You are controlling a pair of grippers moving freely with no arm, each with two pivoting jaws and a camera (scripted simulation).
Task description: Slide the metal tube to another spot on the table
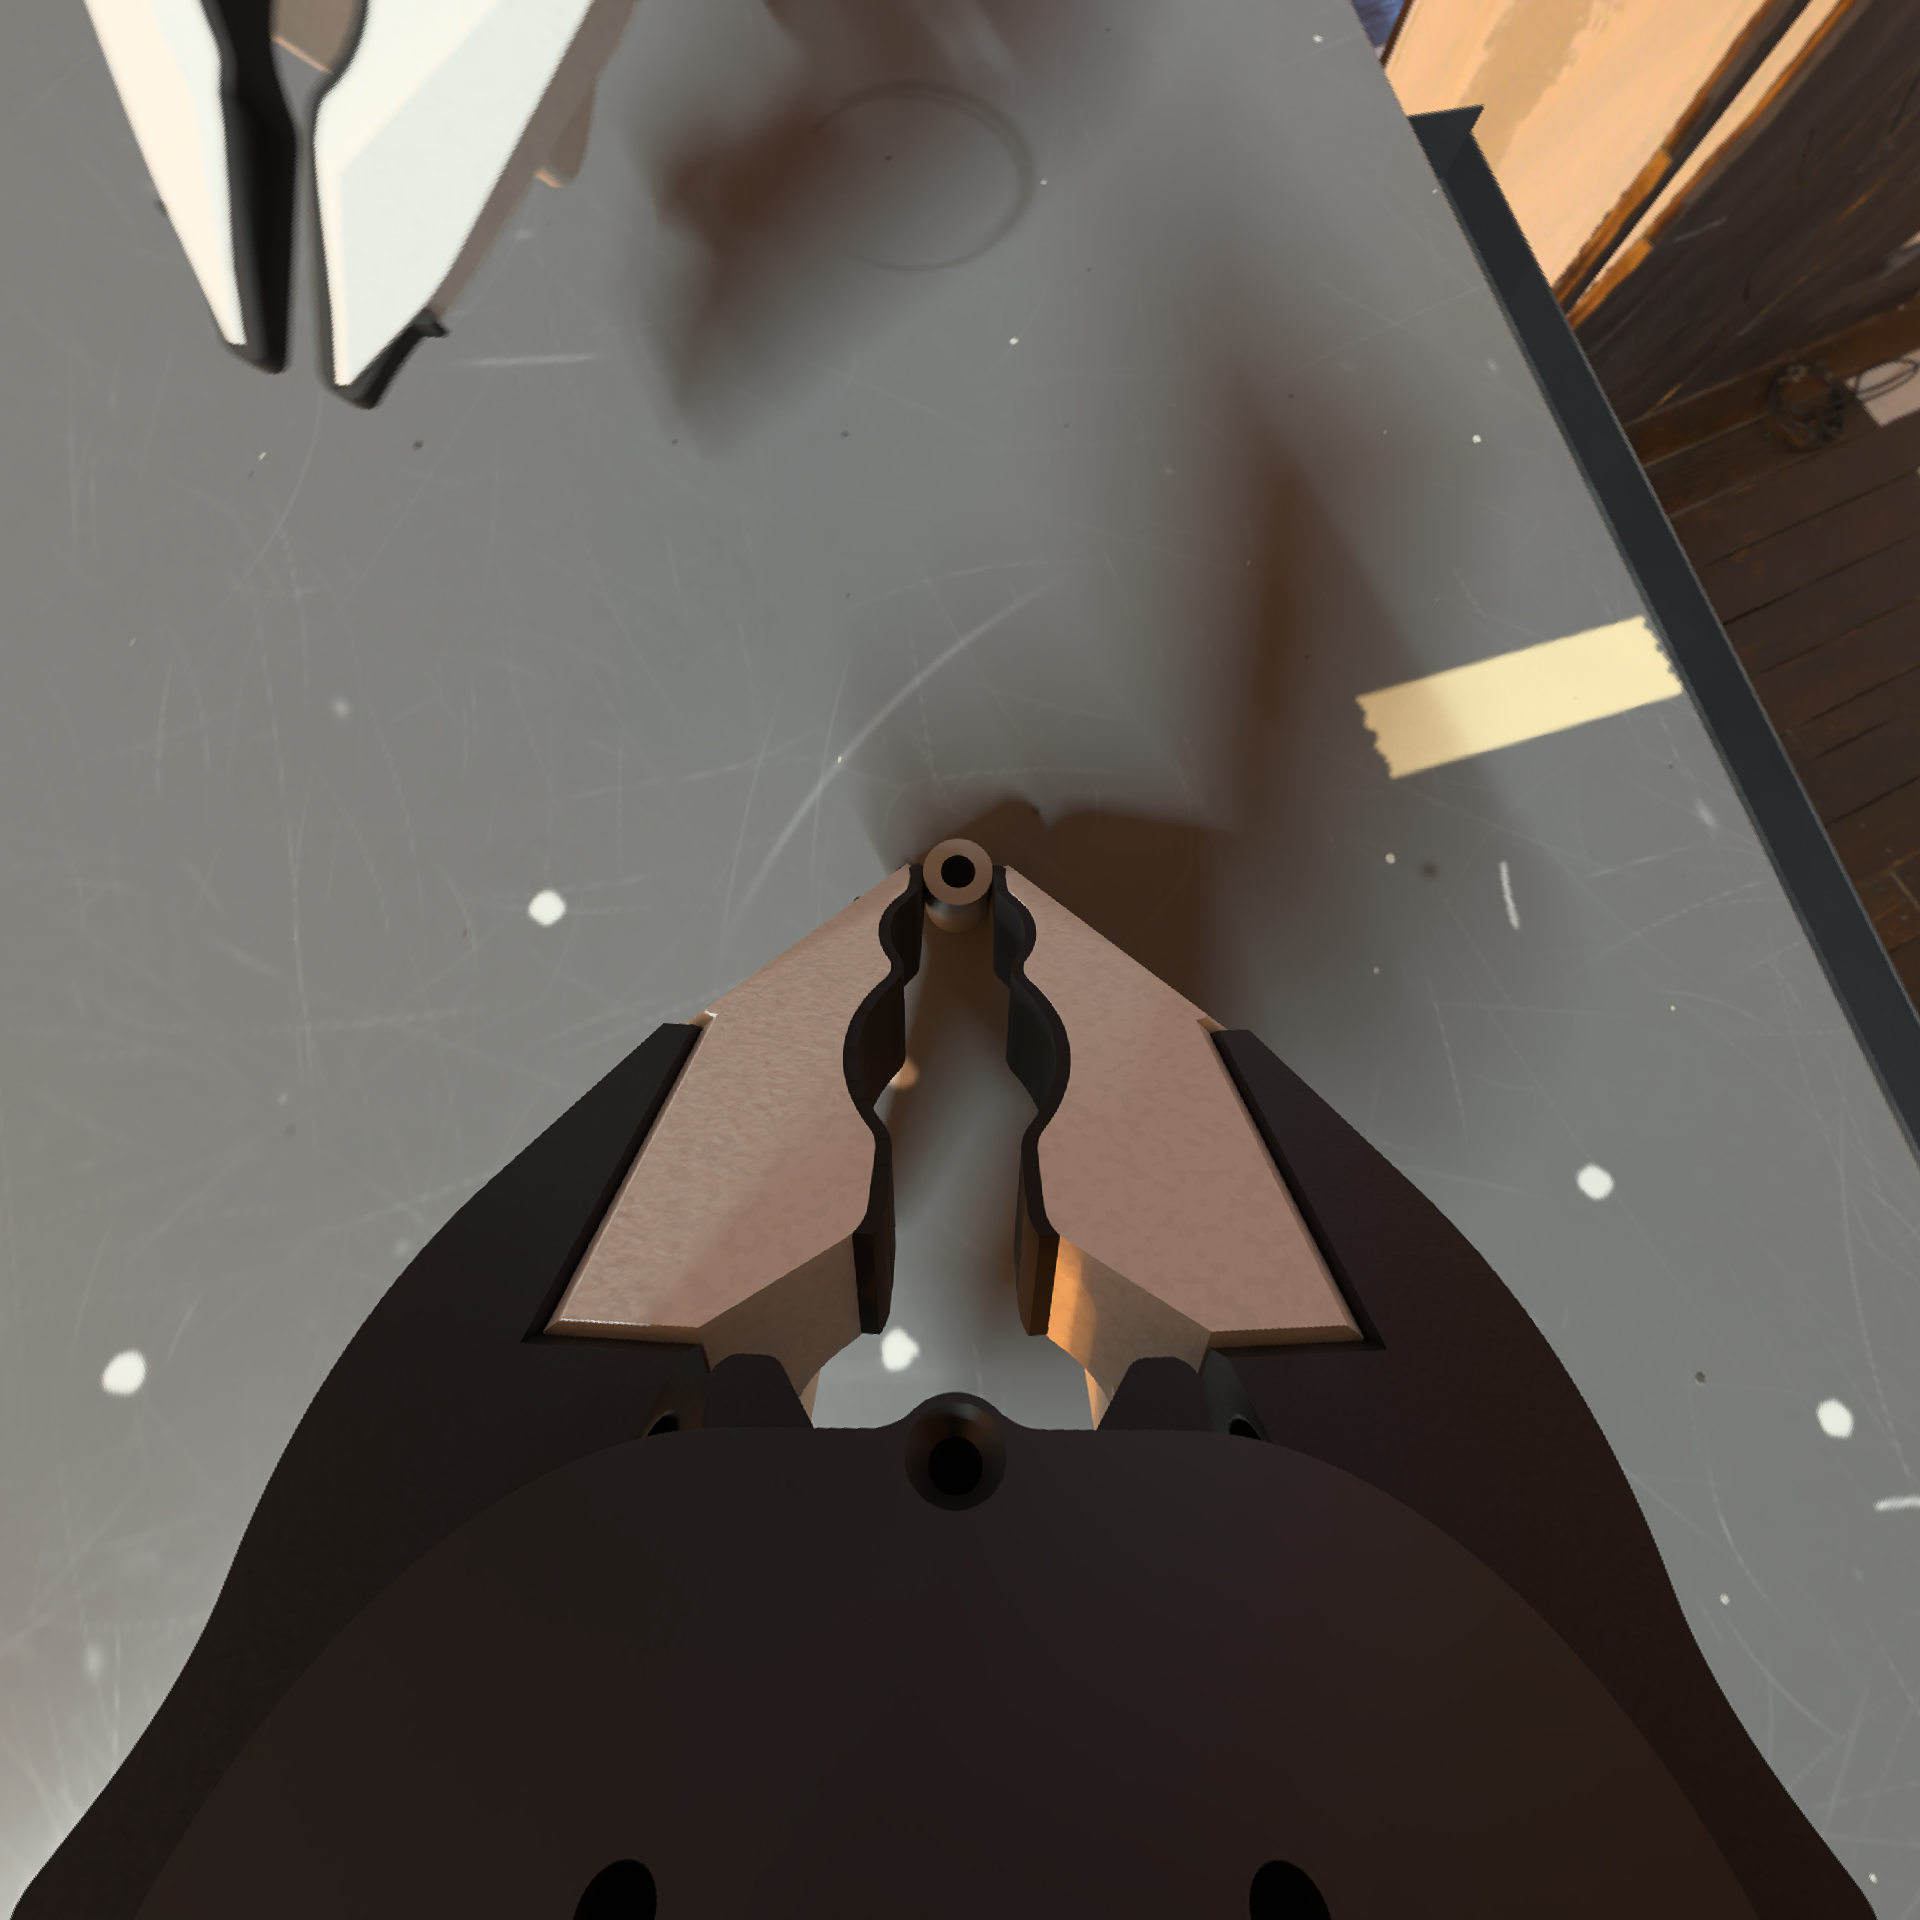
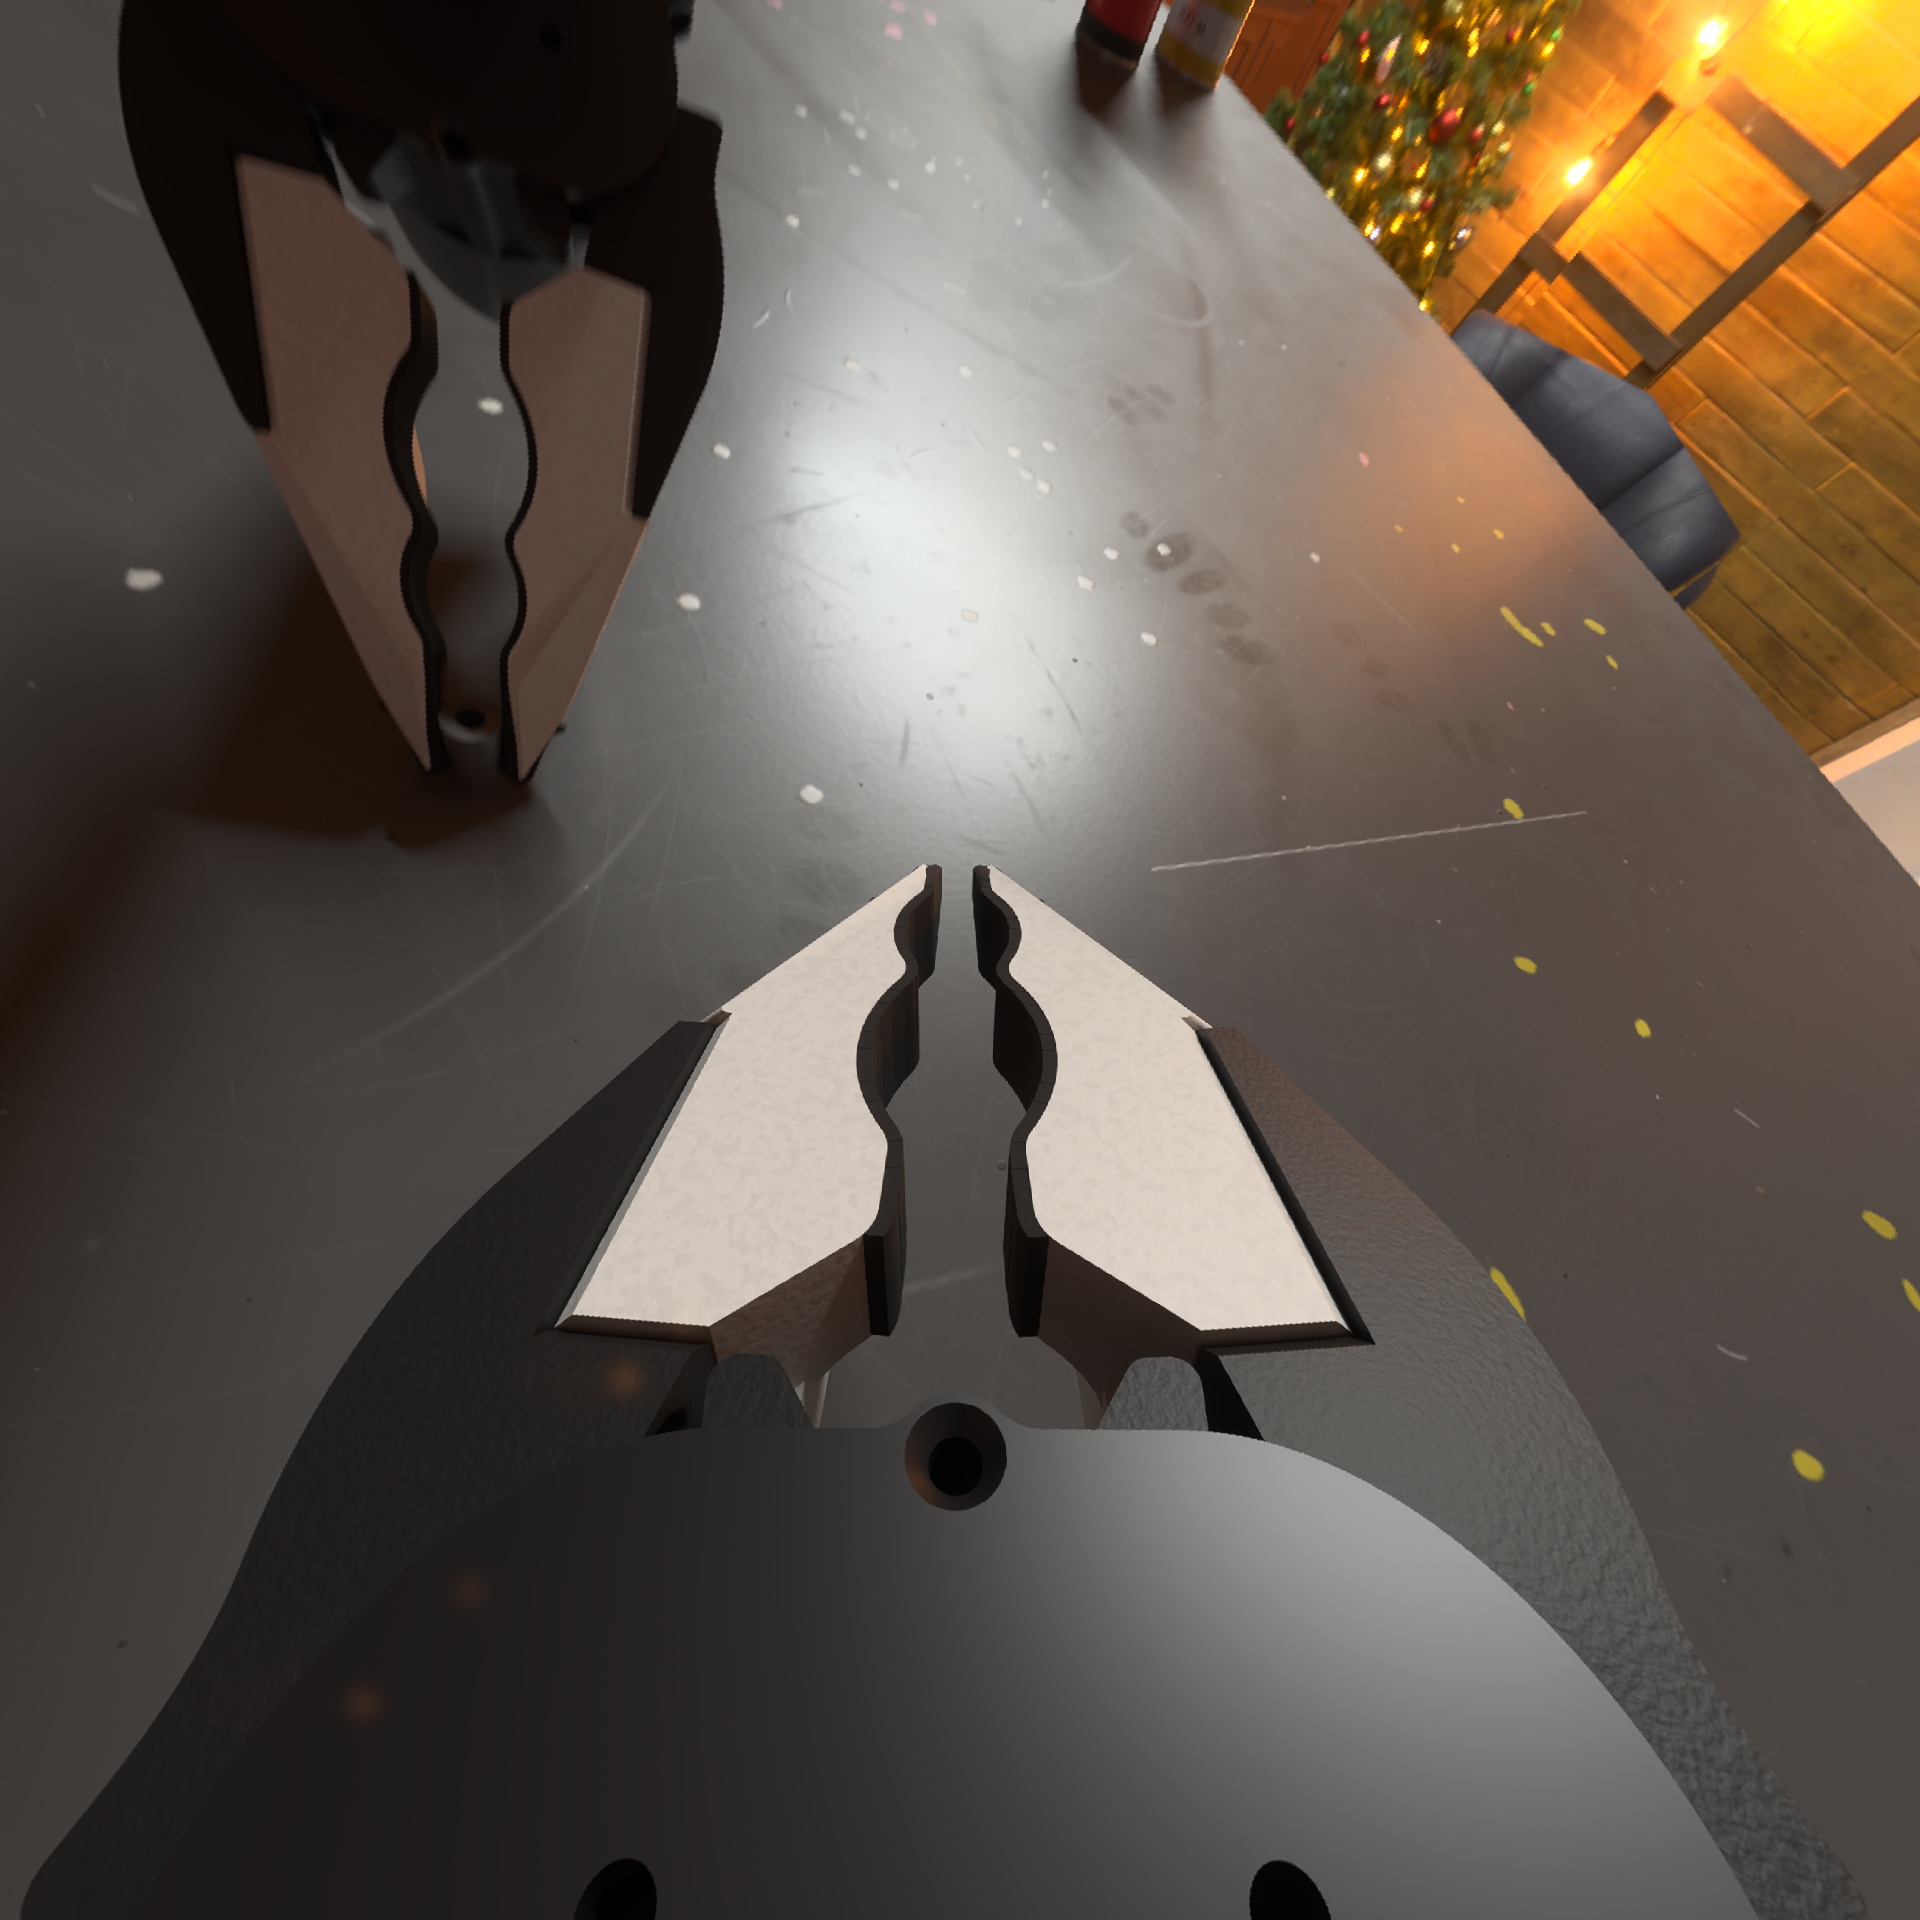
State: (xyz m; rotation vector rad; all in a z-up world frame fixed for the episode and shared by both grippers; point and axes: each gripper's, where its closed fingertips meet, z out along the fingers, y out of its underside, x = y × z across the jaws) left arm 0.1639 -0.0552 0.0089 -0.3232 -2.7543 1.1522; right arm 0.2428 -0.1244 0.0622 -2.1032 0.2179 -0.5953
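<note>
The metal tube (image 1: 956, 883) is a short grey cylinder with a hole through it, standing on the grey table (image 1: 416, 727). My left gripper (image 1: 956, 891) is shut on the tube between its fingertips, down at the table surface. In the right wrist view the left gripper (image 2: 473, 764) shows at the upper left with the tube (image 2: 464, 724) between its tips. My right gripper (image 2: 956, 883) is shut and empty, hovering above the table to the side of it. It also shows in the left wrist view (image 1: 301, 358) at the top left.
A strip of pale tape (image 1: 1517, 696) lies near the table's right edge (image 1: 1621, 520). Two bottles (image 2: 1153, 36) stand at the far end of the table. A faint ring mark (image 1: 914, 177) is on the surface. A wooden floor lies beyond the edge.
</note>
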